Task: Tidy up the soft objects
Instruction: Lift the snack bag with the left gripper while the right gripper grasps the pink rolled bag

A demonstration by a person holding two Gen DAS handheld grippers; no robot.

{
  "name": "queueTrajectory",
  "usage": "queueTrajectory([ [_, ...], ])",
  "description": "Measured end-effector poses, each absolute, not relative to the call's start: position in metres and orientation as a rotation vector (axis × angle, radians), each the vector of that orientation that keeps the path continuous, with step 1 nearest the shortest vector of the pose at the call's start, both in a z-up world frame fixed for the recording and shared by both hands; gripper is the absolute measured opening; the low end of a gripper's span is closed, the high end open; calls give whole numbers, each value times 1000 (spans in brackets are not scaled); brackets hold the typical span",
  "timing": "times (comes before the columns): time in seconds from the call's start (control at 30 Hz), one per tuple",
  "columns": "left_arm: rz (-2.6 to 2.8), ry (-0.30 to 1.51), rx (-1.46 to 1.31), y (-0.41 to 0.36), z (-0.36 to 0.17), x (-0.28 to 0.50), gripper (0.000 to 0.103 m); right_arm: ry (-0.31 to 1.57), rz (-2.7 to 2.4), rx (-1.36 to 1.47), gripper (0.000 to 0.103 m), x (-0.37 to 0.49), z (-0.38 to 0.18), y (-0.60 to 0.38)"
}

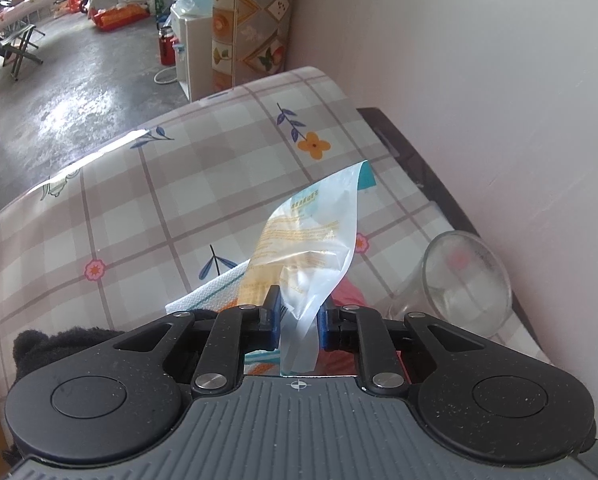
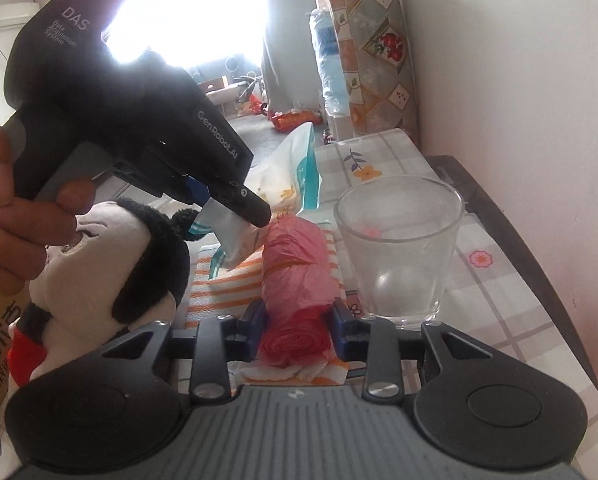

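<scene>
Your left gripper [image 1: 298, 322] sits at the lower centre of the left wrist view, its blue fingers [image 1: 273, 312] pinching the lower end of a plastic packet [image 1: 309, 232]. The packet is translucent, printed in yellow and teal, and rises from the fingers toward the upper right of the frame, above the bench [image 1: 187, 184], which carries a checked cloth with flower prints. In the right wrist view you see the same gripper [image 2: 235, 204] from the side at the centre left, held by your left hand [image 2: 7, 216], with the packet [image 2: 291, 168] extending beyond it toward the centre of the frame. Your right gripper [image 2: 297, 332] sits at the lower centre of that view. Its fingers [image 2: 253, 330] are spread on either side of a roll of red plastic bags [image 2: 299, 280], close to it; contact on the sides cannot be confirmed. The roll lies on an orange-striped cloth [image 2: 215, 292] on the bench [image 2: 487, 292]. A clear glass [image 2: 399, 252] stands upright just right of the roll. A black-and-white plush toy [image 2: 127, 264] lies at the left of the frame, beside the striped cloth.
</scene>
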State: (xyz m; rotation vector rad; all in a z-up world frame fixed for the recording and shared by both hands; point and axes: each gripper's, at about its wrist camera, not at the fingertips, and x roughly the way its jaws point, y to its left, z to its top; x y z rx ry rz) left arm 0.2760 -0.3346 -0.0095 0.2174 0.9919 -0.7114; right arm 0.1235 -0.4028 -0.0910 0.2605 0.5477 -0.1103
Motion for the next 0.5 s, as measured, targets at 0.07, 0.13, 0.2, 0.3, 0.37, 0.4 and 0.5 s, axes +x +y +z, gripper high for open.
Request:
queueTrajectory([
  [0.07, -711, 982, 209, -333, -3, 273, 15, 538, -115, 252, 31, 120, -89, -402],
  [0.13, -712, 972, 197, -329, 5, 268, 15, 530, -111, 253, 27, 115, -86, -401],
  [0.2, -717, 963, 183, -324, 14, 261, 15, 525, -97, 264, 13, 109, -82, -400],
  [0.3, -729, 940, 165, -314, 28, 247, 15, 520, -72, 291, 13, 97, -74, -400],
  [0.37, -741, 923, 147, -305, 38, 236, 15, 515, -73, 285, 13, 87, -68, -398],
  [0.4, -746, 917, 135, -299, 43, 230, 15, 516, -73, 283, 13, 82, -66, -397],
  [0.5, -762, 887, 106, -281, 59, 210, 14, 523, -61, 296, 13, 66, -60, -394],
])
